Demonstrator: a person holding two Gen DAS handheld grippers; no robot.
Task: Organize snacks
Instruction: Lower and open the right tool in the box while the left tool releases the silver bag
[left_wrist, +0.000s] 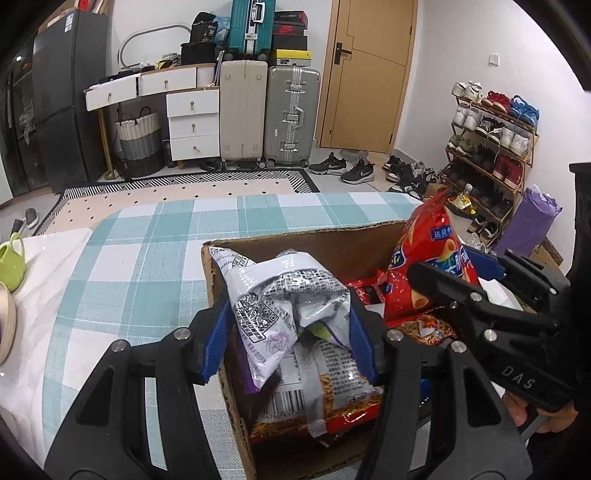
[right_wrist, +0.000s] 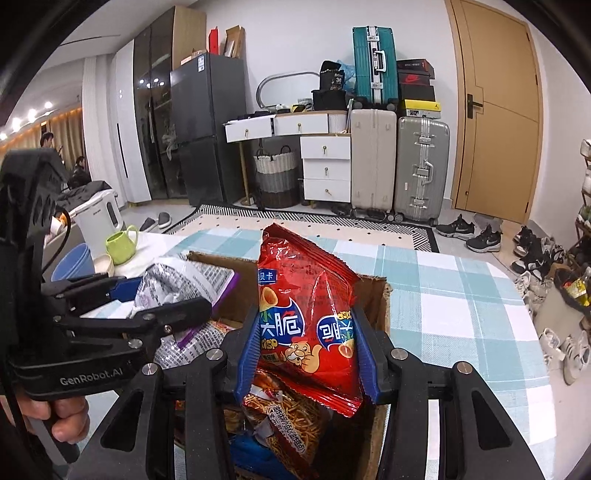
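A cardboard box stands on the checked tablecloth and holds several snack packets. My left gripper is shut on a crumpled silver and purple snack bag, held over the box's left side. That bag also shows at the left of the right wrist view, with the left gripper around it. My right gripper is shut on an upright red snack bag over the box. In the left wrist view the red bag rises at the right, pinched by the right gripper. An orange noodle-snack packet lies in the box below.
A green mug, a blue bowl and a white kettle stand at the table's left end. Beyond the table are a patterned rug, suitcases, white drawers and a shoe rack. A hand holds the left gripper's handle.
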